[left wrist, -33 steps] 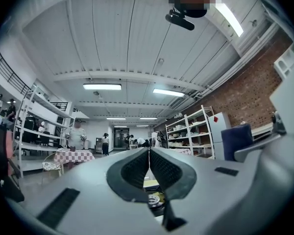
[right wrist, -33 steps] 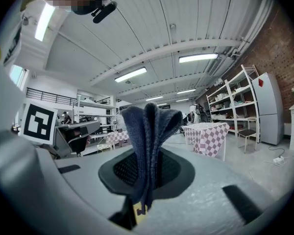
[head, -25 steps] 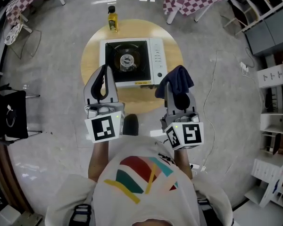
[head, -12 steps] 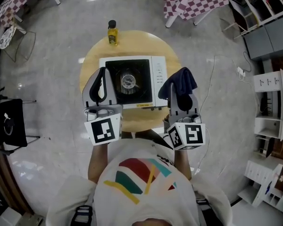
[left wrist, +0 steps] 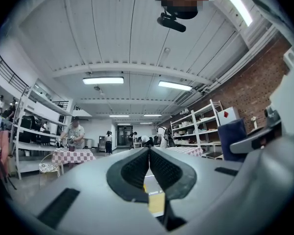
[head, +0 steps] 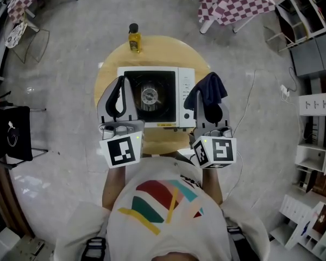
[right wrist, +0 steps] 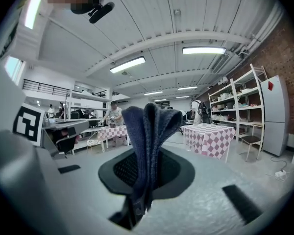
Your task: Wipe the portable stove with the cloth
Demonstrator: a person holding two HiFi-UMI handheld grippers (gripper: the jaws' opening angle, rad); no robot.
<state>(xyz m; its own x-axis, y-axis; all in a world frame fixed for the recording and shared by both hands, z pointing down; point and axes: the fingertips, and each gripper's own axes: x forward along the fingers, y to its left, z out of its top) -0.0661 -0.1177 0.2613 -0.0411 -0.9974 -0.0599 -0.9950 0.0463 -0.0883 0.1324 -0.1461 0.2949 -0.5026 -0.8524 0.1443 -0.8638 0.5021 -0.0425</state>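
Portable stove (head: 150,95): white casing, black burner well, centred on the round wooden table (head: 168,50); yellow bottle (head: 134,38) at the table's 12 o'clock rim. Cloth (right wrist: 147,131): dark blue, folded, clamped in the right gripper (right wrist: 144,173) and standing up out of its jaws, at the stove's 3 o'clock edge. Left gripper (left wrist: 149,153): jaws pressed together, nothing between them, at the stove's 9 o'clock side. Change over the last second: both grippers, previously short of the stove at its 6 o'clock side, now overlap its front. Judgement: approach done; cloth held aloft, no contact yet, wiping unstarted.
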